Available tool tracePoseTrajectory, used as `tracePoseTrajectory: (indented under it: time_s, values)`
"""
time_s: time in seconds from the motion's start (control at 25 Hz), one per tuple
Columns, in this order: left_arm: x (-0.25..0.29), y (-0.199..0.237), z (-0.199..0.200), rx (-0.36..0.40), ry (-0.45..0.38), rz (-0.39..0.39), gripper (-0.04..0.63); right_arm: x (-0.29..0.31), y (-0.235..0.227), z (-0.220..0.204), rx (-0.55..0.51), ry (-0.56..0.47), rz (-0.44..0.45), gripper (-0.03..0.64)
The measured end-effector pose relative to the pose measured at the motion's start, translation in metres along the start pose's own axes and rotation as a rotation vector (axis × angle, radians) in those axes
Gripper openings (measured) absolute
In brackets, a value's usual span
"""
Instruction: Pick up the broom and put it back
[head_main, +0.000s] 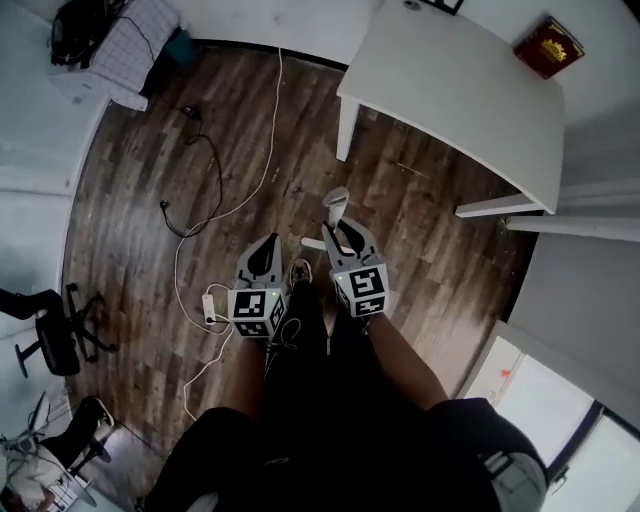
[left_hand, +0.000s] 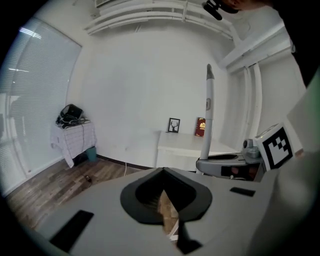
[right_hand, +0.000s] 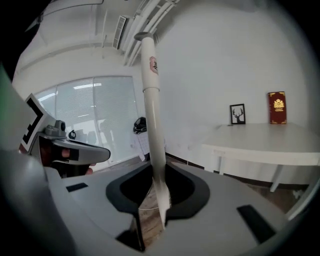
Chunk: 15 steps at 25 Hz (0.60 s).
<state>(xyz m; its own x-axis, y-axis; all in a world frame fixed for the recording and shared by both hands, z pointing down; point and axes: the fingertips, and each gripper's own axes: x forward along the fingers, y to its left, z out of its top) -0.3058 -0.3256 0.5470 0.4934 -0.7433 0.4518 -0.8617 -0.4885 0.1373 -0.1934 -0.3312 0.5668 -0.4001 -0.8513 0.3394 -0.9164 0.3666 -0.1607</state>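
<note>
My right tongs (right_hand: 159, 202) are clenched on the long white plastic pole of the broom (right_hand: 152, 110), which stands nearly upright with a long stretch of shaft rising above the grip. My left tongs (left_hand: 168, 202) are pressed together on nothing, just beside the right pair.

With only one narrow grip on so tall a pole, I judge it could pivot between the pads or slide down through them if I swing it quickly. The thin white cable (head_main: 262, 150) trailing over the dark wood-plank floor (head_main: 140, 210) near my feet could snag the broom or trip me. The white rectangular surface (head_main: 450, 85) ahead has a leg and an edge that the pole could knock.

The broom's brush end shows in no view. From the head view my tongs and legs cover everything below the grip, so I cannot tell whether it touches the floor. I also cannot pick out where the broom belongs.
</note>
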Motion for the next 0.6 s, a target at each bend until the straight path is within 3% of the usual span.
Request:
tracePoseTrajectory:
  time_s: [0.16, 0.36, 0.6]
  values:
    - [0.042, 0.001, 0.000, 0.051, 0.038, -0.108, 0.000, 0.012, -0.027, -0.013, 0.038, 0.023, -0.073, 0.098]
    - [0.086, -0.002, -0.005, 0.056, 0.054, -0.210, 0.000, 0.034, -0.054, -0.037, 0.052, 0.064, -0.121, 0.098]
    - [0.121, -0.002, -0.028, 0.089, 0.104, -0.264, 0.000, 0.051, -0.078, -0.066, 0.069, 0.097, -0.154, 0.098]
